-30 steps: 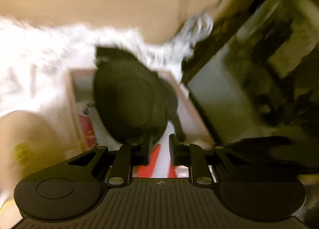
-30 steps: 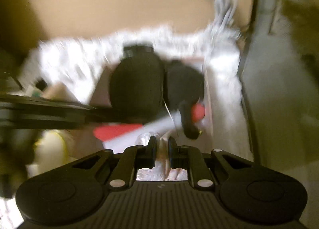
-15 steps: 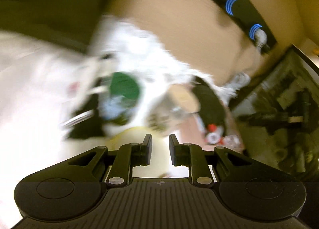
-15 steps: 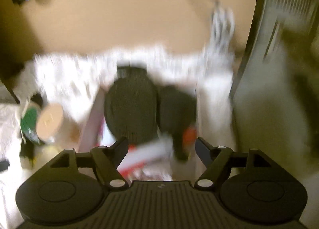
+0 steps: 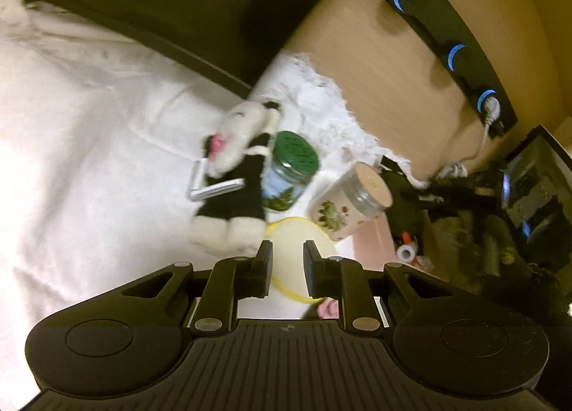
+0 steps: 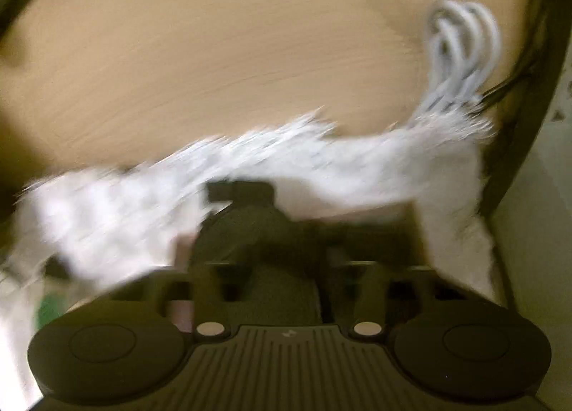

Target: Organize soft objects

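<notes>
In the left wrist view a black-and-white plush toy (image 5: 234,175) lies on the white bedding (image 5: 89,117), with a metal clip across its body. My left gripper (image 5: 287,253) hovers just right of the plush's feet, its jaws nearly closed and empty, over a yellow-rimmed round lid (image 5: 300,250). The right wrist view is badly blurred: my right gripper (image 6: 282,268) is spread open over a dark padded object (image 6: 257,232) lying in a box beside the white fringed rug (image 6: 321,167).
A green-lidded jar (image 5: 289,171) and a floral jar (image 5: 350,203) lie beside the plush. A pinkish box (image 5: 411,250) holds small items at the right. Wooden floor (image 5: 375,71), a black power strip (image 5: 454,53), coiled white cables (image 6: 461,53) and a dark cabinet stand around.
The left gripper swung away from the box and dark object to the bed with the plush and jars. The right gripper opened and moved down closer over the dark object.
</notes>
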The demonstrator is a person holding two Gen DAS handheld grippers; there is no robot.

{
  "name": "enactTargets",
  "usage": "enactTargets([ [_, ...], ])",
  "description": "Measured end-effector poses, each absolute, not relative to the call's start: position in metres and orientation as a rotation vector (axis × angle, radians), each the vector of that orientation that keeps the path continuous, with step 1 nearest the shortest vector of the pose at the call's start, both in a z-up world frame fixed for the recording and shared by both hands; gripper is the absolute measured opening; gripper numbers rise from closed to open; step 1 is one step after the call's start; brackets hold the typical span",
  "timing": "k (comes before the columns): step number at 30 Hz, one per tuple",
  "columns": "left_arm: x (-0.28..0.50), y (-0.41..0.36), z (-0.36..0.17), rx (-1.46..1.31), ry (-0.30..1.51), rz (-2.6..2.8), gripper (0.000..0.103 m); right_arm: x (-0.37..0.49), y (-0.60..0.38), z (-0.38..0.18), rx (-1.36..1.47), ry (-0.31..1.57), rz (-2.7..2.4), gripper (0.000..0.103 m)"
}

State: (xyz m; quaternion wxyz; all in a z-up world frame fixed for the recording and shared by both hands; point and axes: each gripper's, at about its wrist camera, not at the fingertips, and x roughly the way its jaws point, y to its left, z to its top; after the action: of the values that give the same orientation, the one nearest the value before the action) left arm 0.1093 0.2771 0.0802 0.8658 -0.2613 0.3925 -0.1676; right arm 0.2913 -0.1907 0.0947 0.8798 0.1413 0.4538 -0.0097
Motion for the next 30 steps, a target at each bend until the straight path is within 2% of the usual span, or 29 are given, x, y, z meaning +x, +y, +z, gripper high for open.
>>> enactTargets([
  [3,0.108,0.290,0.073,-0.575,0.827,-0.321,0.020,0.271,-0.194,0.096,0.383,1.030,0.011,0.006],
  [6,0.111,0.294,0.069,-0.608,0.822,-0.332,0.020,0.249,-0.193,0.087,0.388,1.085,-0.020,0.006],
  [12,0.123,0.275,0.070,-0.554,0.844,-0.360,0.020,0.223,-0.191,0.087,0.374,1.041,-0.039,0.012],
  [13,0.124,0.274,0.069,-0.536,0.847,-0.350,0.020,0.218,-0.189,0.094,0.364,1.030,-0.033,0.015],
  [15,0.126,0.272,0.068,-0.495,0.850,-0.324,0.020,0.207,-0.180,0.109,0.301,0.981,-0.035,0.028],
  [17,0.128,0.272,0.067,-0.451,0.843,-0.303,0.020,0.189,-0.167,0.127,0.197,0.901,-0.051,0.051],
  [19,0.132,0.273,0.067,-0.416,0.829,-0.278,0.020,0.173,-0.150,0.144,0.095,0.825,-0.055,0.062],
  [23,0.148,0.277,0.061,-0.425,0.802,-0.250,0.020,0.151,-0.117,0.163,0.004,0.735,-0.029,0.071],
  [27,0.162,0.281,0.059,-0.435,0.779,-0.214,0.020,0.136,-0.083,0.159,0.035,0.706,0.043,0.072],
  [30,0.170,0.290,0.050,-0.414,0.801,-0.187,0.020,0.137,-0.043,0.143,-0.048,0.742,0.116,0.072],
])
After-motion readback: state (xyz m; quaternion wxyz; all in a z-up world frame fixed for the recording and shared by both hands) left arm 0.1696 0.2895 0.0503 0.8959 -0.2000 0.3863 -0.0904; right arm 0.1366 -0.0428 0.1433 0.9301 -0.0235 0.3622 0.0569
